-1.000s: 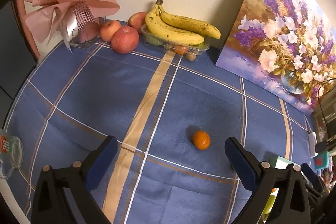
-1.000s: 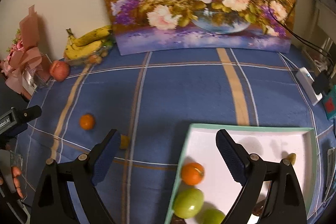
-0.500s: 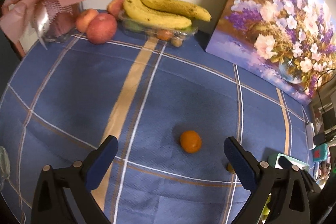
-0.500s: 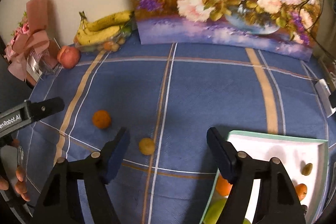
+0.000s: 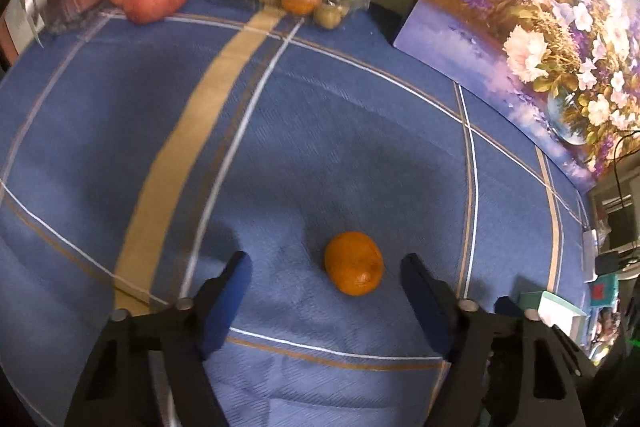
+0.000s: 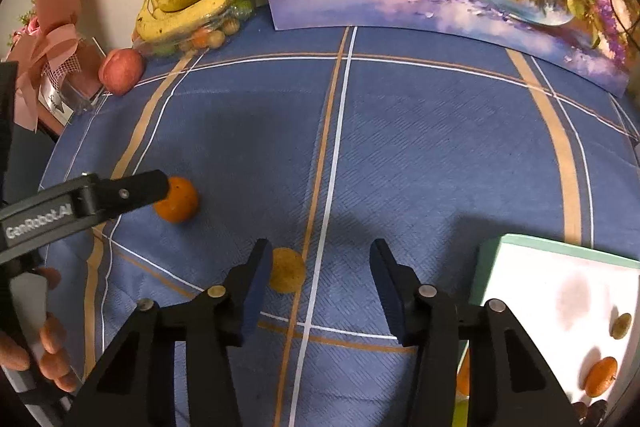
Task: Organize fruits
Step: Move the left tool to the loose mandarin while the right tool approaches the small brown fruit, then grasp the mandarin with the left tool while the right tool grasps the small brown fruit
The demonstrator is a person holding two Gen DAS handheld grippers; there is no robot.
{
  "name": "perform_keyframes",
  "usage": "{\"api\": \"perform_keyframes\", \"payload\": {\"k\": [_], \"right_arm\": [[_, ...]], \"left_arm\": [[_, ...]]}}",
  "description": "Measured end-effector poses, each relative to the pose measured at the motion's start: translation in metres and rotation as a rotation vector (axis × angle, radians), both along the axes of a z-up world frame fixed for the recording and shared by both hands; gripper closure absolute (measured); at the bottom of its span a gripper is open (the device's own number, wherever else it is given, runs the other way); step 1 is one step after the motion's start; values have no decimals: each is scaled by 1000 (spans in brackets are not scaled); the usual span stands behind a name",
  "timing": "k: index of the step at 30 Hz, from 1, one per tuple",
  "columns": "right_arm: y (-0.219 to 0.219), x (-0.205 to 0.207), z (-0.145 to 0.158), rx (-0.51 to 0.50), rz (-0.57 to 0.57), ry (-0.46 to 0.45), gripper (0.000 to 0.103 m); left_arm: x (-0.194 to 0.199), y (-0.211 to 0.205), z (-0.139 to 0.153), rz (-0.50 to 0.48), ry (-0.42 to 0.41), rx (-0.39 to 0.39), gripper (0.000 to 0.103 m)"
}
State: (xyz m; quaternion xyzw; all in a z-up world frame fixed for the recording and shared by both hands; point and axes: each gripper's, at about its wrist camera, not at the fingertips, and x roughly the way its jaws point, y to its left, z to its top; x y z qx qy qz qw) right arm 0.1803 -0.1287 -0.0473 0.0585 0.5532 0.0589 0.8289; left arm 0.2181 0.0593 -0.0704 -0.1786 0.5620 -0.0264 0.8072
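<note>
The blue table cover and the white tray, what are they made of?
The blue table cover looks like matte woven cloth or textured paper: a fine embossed grain shows, with soft wrinkles. The white tray seems hard and smooth, perhaps plastic or coated card, with a green rim; which one is unclear.

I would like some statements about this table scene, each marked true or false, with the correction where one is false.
1. The orange lies between the left tool's fingers, not yet clamped. True.
2. The bananas lie in the white tray. False: they rest on a clear box by the wall; the white tray is at the near right.
3. The small yellow fruit sits beside the right tool's left finger. True.
4. The tablecloth is plain red. False: it is blue with stripes.
</note>
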Motion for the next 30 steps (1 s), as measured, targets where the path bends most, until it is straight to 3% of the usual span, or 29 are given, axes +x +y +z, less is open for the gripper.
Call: {"api": "perform_keyframes", "payload": {"k": [3,8,11,30], "right_arm": [[1,3,-2,17,5,4,55],[7,2,-1,22,25,3,61],[12,2,-1,27,38,6,64],[25,1,-9,81,104,34,78]], "left_arm": [[1,-3,-6,4,12,-4,32],[1,-5,-9,-1,7,-42,50],[1,-8,-8,-7,-6,-38,55],[0,-12,-4,-26,-36,-29,68]]}}
